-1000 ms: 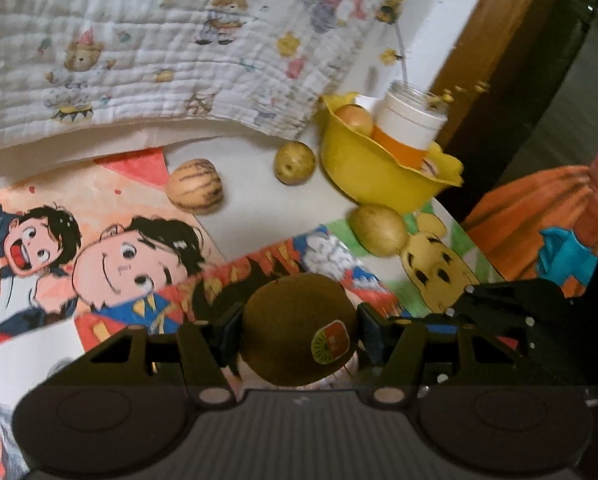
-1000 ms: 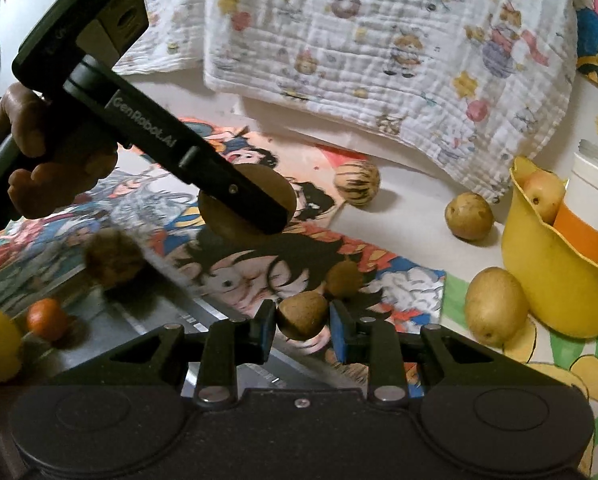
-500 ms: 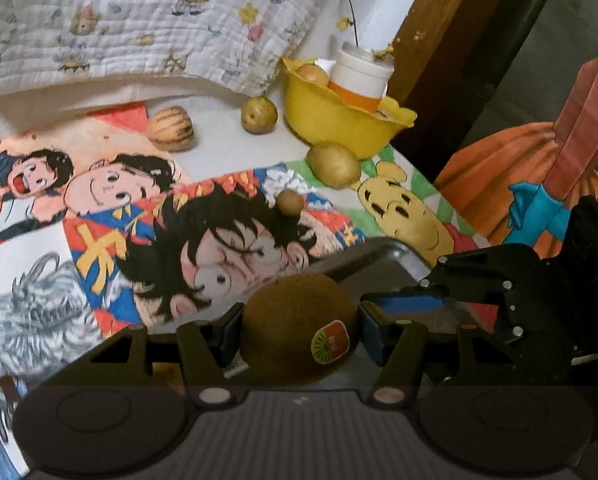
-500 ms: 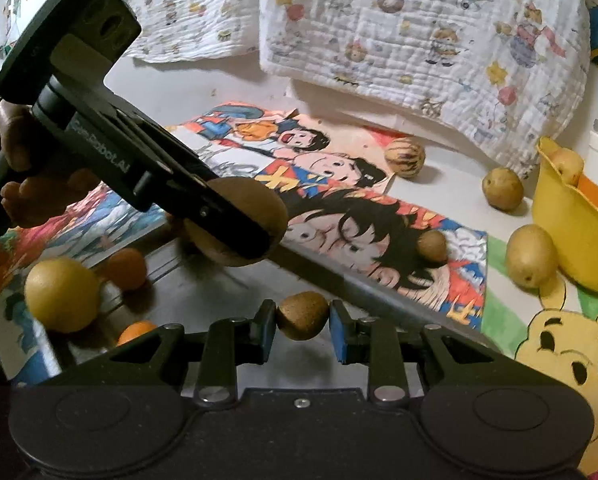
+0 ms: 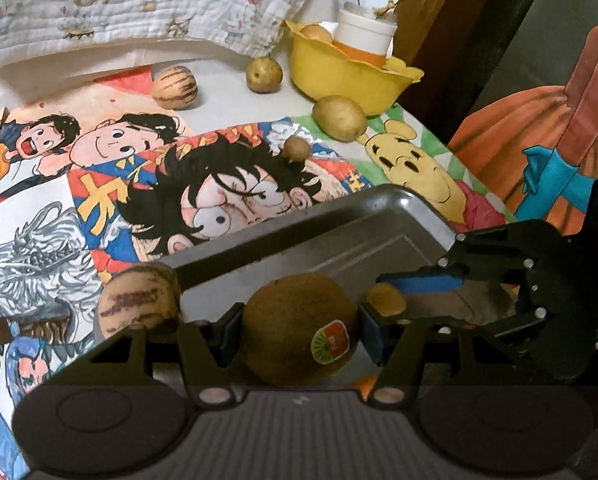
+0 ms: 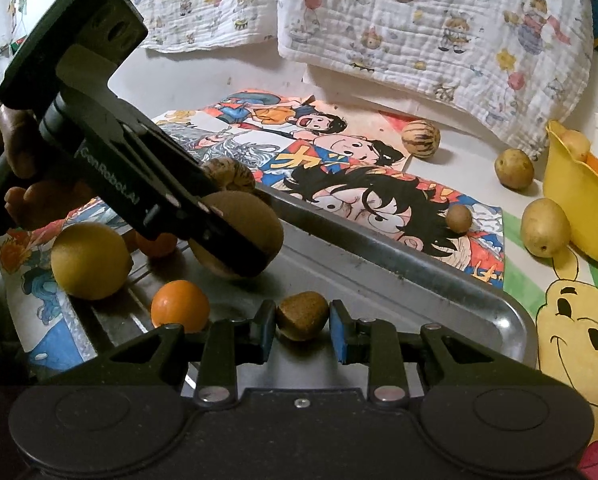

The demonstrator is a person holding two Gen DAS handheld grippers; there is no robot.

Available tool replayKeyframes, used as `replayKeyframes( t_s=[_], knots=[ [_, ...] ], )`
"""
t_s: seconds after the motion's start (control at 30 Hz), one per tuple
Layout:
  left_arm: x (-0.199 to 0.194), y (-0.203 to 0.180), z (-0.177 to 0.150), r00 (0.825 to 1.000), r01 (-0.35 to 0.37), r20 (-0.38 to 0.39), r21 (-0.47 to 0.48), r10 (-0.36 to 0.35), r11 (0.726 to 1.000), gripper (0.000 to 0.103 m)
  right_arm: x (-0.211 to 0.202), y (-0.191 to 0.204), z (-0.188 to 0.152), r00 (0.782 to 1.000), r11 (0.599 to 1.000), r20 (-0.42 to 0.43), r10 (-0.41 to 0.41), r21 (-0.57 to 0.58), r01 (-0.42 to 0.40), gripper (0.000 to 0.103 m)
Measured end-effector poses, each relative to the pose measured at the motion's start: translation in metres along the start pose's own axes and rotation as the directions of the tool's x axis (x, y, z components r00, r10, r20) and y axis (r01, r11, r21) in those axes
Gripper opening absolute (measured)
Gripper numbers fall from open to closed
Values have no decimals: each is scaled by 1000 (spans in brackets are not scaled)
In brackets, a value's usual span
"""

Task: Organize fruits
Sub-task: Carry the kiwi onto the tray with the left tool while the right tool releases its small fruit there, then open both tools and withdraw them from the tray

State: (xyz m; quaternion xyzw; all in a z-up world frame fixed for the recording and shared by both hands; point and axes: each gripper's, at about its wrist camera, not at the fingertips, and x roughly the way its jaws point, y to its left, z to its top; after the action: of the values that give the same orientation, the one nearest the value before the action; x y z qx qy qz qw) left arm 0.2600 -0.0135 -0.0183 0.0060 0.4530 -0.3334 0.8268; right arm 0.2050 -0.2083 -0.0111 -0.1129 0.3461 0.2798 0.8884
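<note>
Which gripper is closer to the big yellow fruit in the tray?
Left. The left gripper, holding a kiwi, hangs just beside the yellow fruit; the right gripper is farther along the tray.

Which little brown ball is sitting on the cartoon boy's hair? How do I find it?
Find the yellow bowl at the right. Left of it lies the cartoon mat with a black-haired boy's face. The small brown fruit sits on his hair, much smaller and darker than the pale yellowish fruits beside the bowl.
</note>
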Motion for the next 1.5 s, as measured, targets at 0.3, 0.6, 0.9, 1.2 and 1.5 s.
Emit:
replayKeyframes(
  t_s=[0.3, 0.6, 0.9, 1.2, 1.5],
  knots=[
    [0, 1, -4, 1000, -19, -11, -20, 19, 1000, 64, -3, 3, -3, 1000, 1000, 6, -15, -16, 15, 32],
    [-12, -7, -9, 998, -56, 8, -22, 56, 998, 74, -15, 7, -9, 999, 1000, 38, -16, 15, 15, 40],
    [-53, -30, -29, 990, -101, 102, 8, 100, 995, 91, -44, 22, -15, 996, 998, 91, -18, 61, 13, 64],
    [-90, -45, -78, 969, -179, 175, 17, 174, 984, 102, -70, 43, -23, 993, 996, 115, -14, 92, 4, 93],
    [-107, -50, -125, 956, -259, 157, 53, 248, 964, 102, -89, 63, -31, 997, 997, 55, -50, 65, 46, 102]
  ],
)
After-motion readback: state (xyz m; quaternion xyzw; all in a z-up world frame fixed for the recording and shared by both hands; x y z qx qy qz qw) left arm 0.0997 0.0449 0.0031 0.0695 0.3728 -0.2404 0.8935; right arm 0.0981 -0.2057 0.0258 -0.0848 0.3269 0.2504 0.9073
